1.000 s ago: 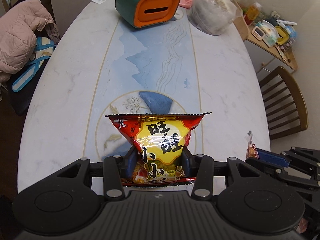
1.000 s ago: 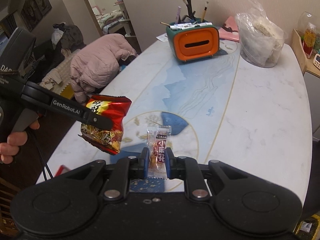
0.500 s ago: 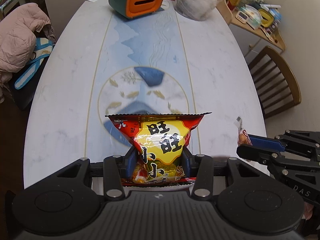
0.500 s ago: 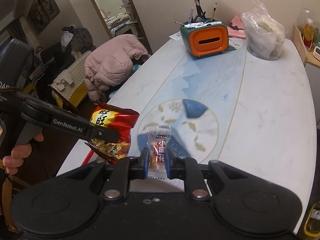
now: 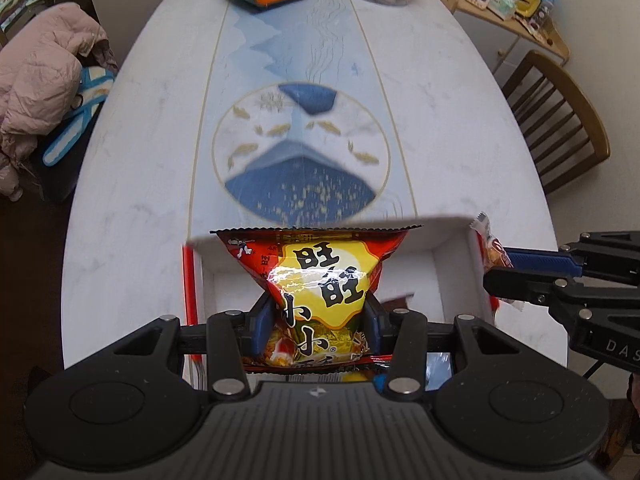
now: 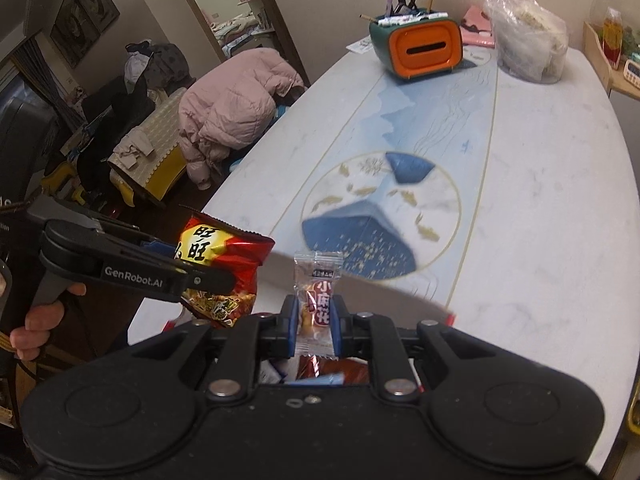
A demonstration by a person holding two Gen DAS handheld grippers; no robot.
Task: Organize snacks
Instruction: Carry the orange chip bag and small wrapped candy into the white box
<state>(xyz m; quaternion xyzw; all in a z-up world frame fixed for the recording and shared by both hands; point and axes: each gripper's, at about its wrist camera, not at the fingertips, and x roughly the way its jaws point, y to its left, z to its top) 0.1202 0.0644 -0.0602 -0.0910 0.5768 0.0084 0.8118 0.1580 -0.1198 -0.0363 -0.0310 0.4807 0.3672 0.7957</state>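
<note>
Right tongs pinch a small clear candy packet.

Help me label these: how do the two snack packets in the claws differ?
The red-and-yellow bag is wide, puffy and opaque; the small packet is narrow with clear ends. The left claw pinches the bag's lower half; the right claw grips the packet mid-body. Both are held upright above the white box.

- Red snack bag: "旺旺", "小小" legible.
- Small clear packet: "小麻花".
- Left claw finger: "GenRobot.AI".
- Right claw body: "DAS", cut off.
</note>
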